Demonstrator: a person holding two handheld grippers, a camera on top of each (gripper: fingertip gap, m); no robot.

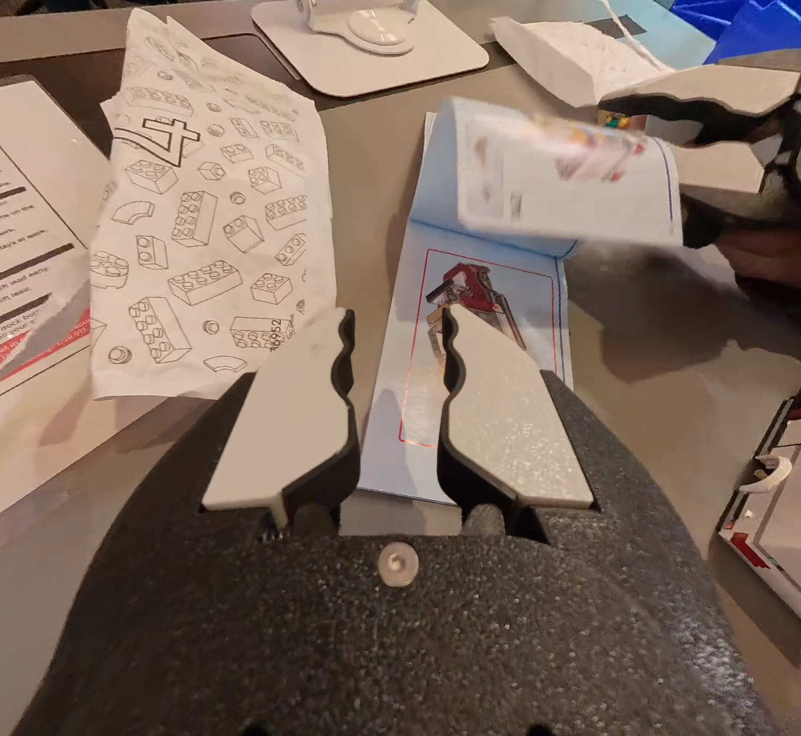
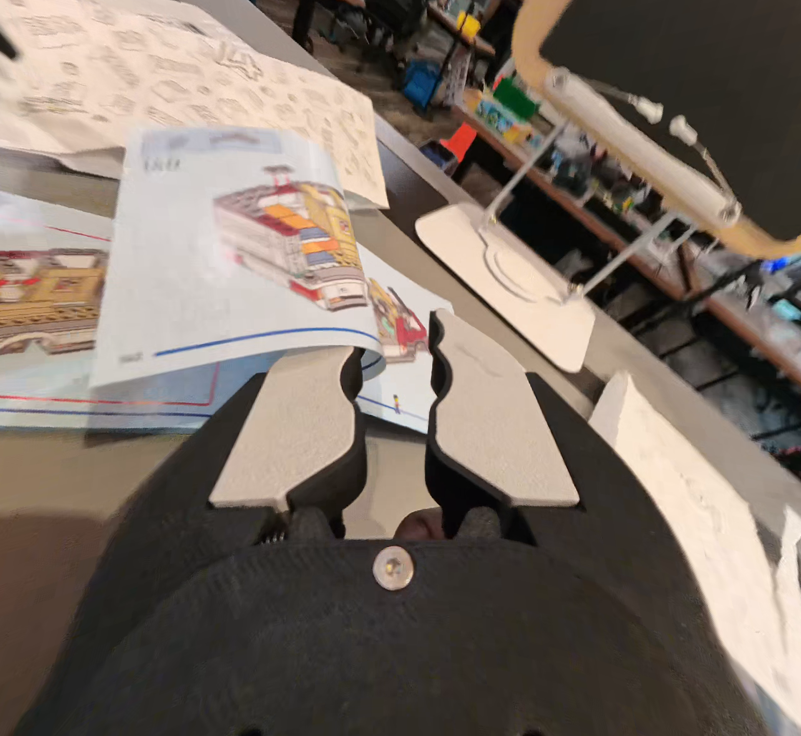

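Note:
An open instruction booklet (image 1: 403, 433) lies on the grey table (image 1: 368, 178). My left gripper (image 1: 396, 316) is open and hovers low over the booklet's left page, with nothing between its pads. One page (image 1: 542, 186) is lifted and curled, blurred by motion. In the right wrist view this page (image 2: 208, 264) arches over my right gripper's left fingertip (image 2: 346, 364), its edge dipping into the gap. My right gripper (image 2: 394, 338) is open and its pads do not press on the page. It also shows in the left wrist view (image 1: 659, 134) at the page's right edge.
A crumpled white paper bag printed with brick drawings (image 1: 208, 217) lies left of the booklet. A white lamp base (image 1: 372, 48) stands behind it. Another white paper bag (image 1: 576, 56) lies at the back right. A printed sheet (image 1: 34, 238) is at far left, a box (image 1: 771, 520) at right. My right fingertips sit around 20 cm from my left ones.

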